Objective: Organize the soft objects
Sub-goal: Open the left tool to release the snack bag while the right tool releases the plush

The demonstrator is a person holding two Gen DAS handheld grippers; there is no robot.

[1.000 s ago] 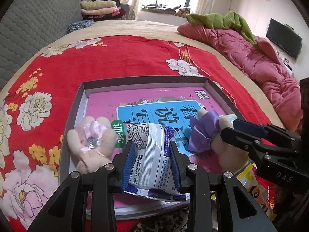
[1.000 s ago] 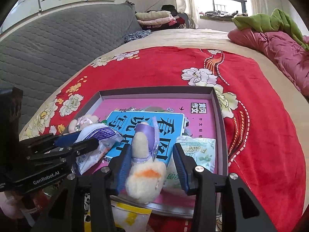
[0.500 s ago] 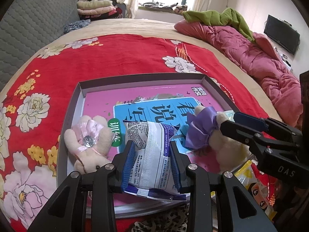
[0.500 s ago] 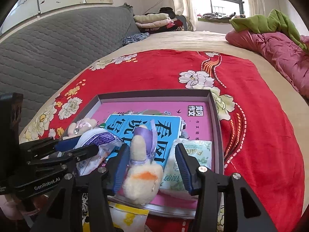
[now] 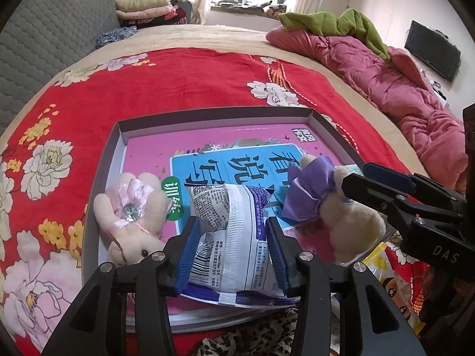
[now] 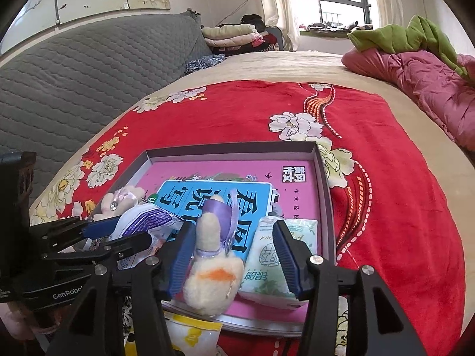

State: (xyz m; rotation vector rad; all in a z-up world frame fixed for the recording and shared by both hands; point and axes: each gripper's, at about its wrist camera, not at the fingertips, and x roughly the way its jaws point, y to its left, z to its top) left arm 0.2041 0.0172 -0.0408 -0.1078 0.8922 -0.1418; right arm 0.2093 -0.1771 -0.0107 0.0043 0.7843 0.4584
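Note:
A shallow grey box (image 5: 207,117) with a pink and blue book inside lies on the red flowered blanket. My left gripper (image 5: 233,233) is shut on a white and purple snack packet (image 5: 234,246) over the box's near edge. My right gripper (image 6: 233,238) is open around a cream plush with a purple ribbon (image 6: 212,267), which rests in the box; it also shows in the left wrist view (image 5: 347,216). A plush rabbit with a pink bow (image 5: 130,213) lies at the box's left. A pale green tissue pack (image 6: 273,261) lies at the box's right.
A yellow cartoon bag (image 5: 386,270) and leopard-print cloth (image 5: 252,335) lie in front of the box. A pink quilt with a green blanket (image 5: 371,59) is heaped at the right. A grey quilted headboard (image 6: 89,68) stands at the left, with folded clothes (image 5: 145,9) behind.
My right gripper's jaws have opened wider around the purple-ribbon plush, which now rests in the box. My left gripper keeps its hold on the snack packet, almost unmoved.

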